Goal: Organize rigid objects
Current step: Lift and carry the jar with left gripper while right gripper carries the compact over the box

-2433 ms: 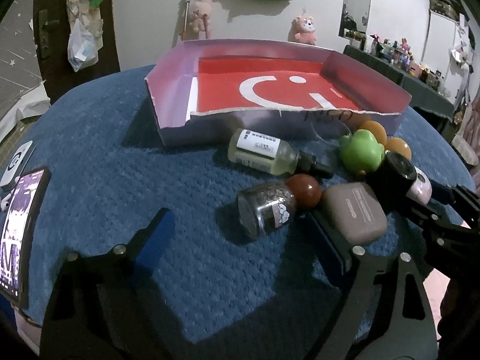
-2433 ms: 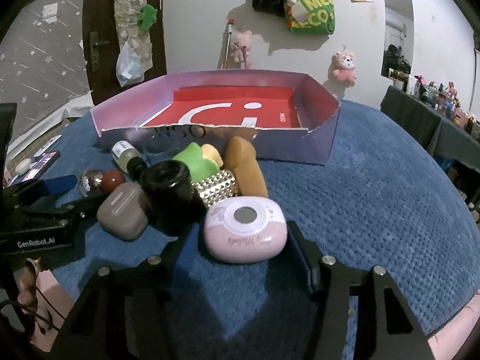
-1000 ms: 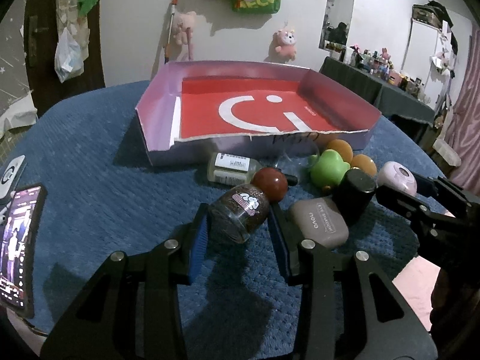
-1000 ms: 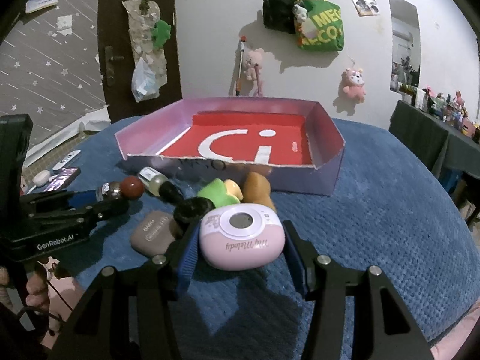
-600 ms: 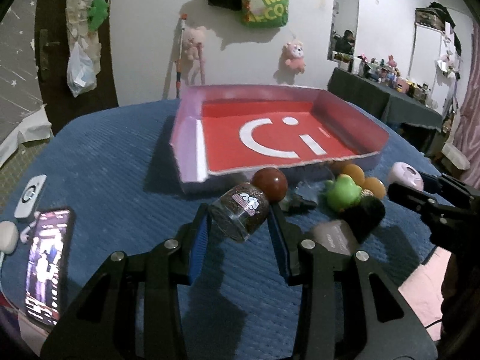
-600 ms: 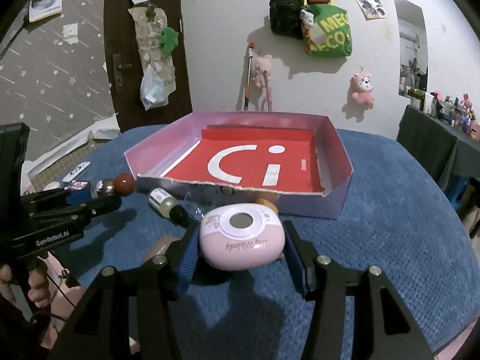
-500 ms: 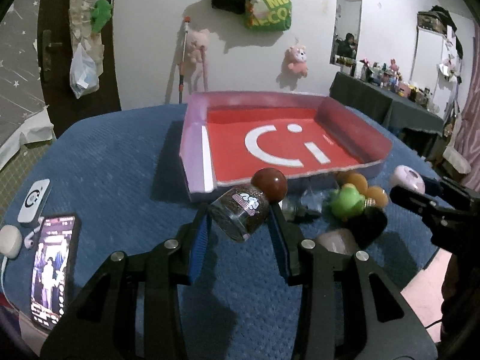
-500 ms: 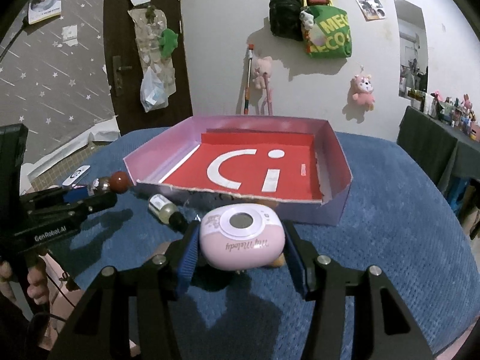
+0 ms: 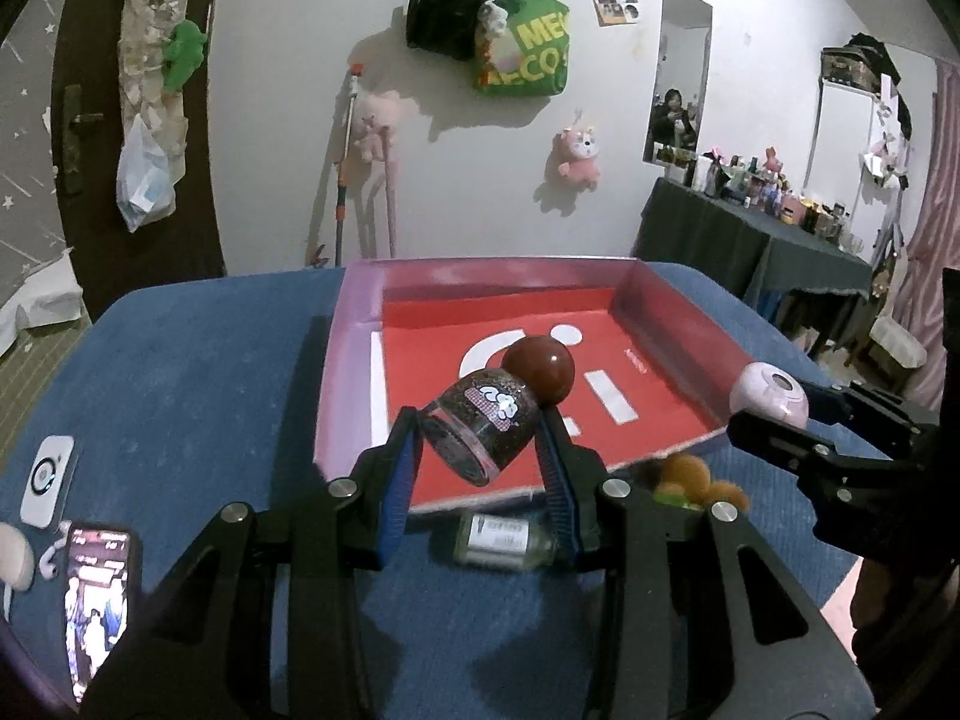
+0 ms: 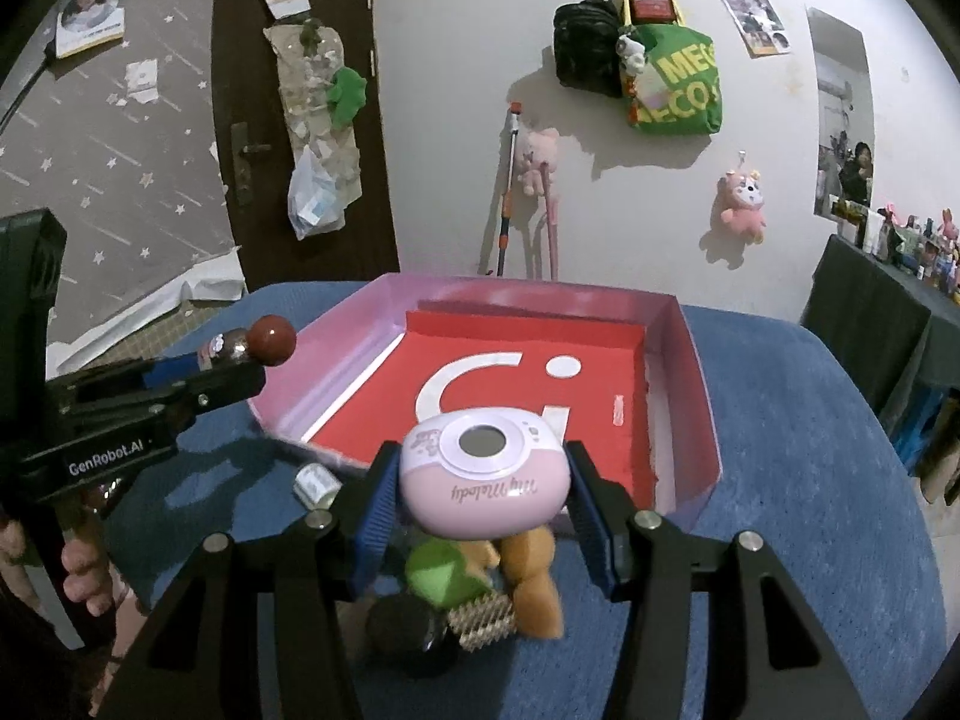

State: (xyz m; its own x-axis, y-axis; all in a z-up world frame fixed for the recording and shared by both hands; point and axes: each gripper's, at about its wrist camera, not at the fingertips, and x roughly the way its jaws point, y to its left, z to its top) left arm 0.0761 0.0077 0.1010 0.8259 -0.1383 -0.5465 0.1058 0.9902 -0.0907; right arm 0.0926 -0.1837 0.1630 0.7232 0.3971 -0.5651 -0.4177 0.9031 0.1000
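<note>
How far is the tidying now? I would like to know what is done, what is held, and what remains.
Nothing is in the pink box yet; its red floor is bare. In hand: the left gripper holds a glitter bottle and the right gripper holds a pink case, both lifted near the box. Left on the blue cloth: a small clear bottle, a green toy, orange pieces and a dark lid.

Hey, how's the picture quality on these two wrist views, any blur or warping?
Left wrist: dim, fisheye bends the walls, the clear bottle under the gripper is smeared, the held jar is sharp. Right wrist: same warp, the toys below the pink case are blurred.
</note>
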